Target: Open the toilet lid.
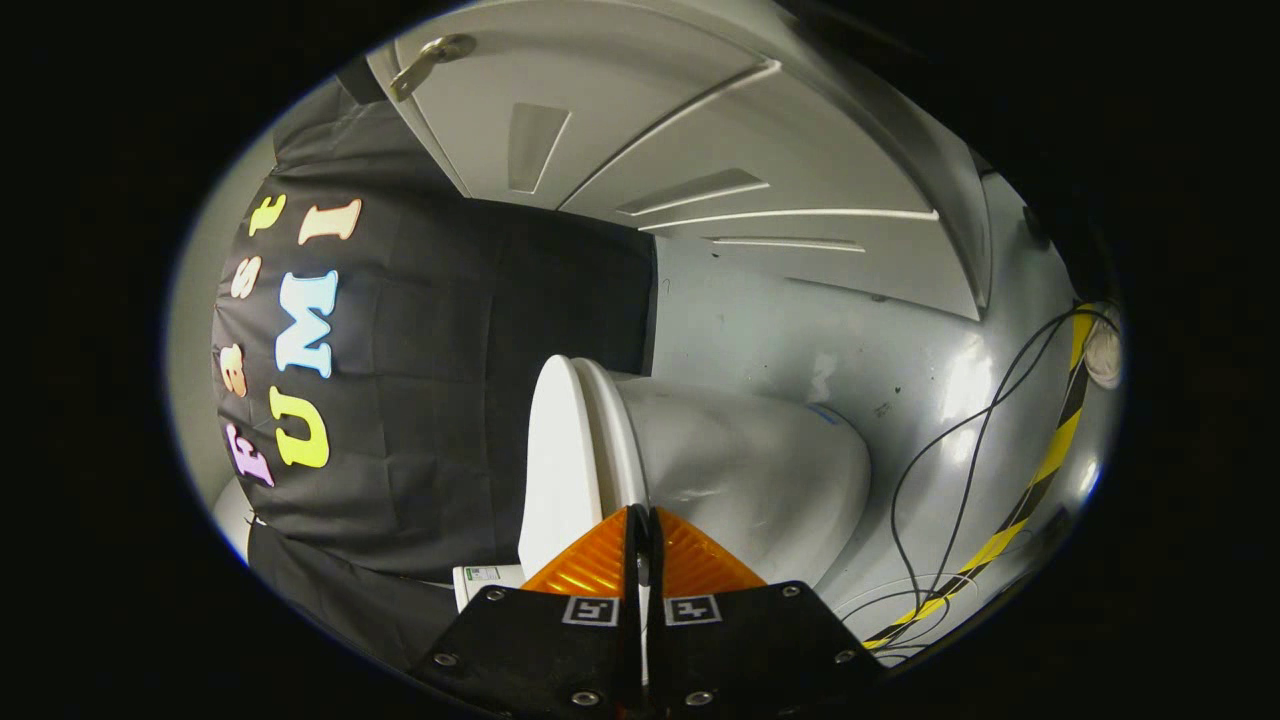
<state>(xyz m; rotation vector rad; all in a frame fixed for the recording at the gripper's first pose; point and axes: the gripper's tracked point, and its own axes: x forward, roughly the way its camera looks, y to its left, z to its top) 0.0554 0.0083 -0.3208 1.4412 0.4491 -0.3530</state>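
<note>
The view is rolled on its side, so the white toilet appears tipped over. Its lid lies flat against the seat, with the bowl behind them towards the floor. My gripper is shut, its fingers pressed together with nothing visible between them. The tips sit right at the front rim, where seat and bowl meet. I cannot tell whether they touch the rim.
A grey panelled door with a lever handle stands beyond the toilet. Black cables and a yellow-black tape strip run over the glossy grey floor beside the bowl. Black cloth hangs on the lid's side.
</note>
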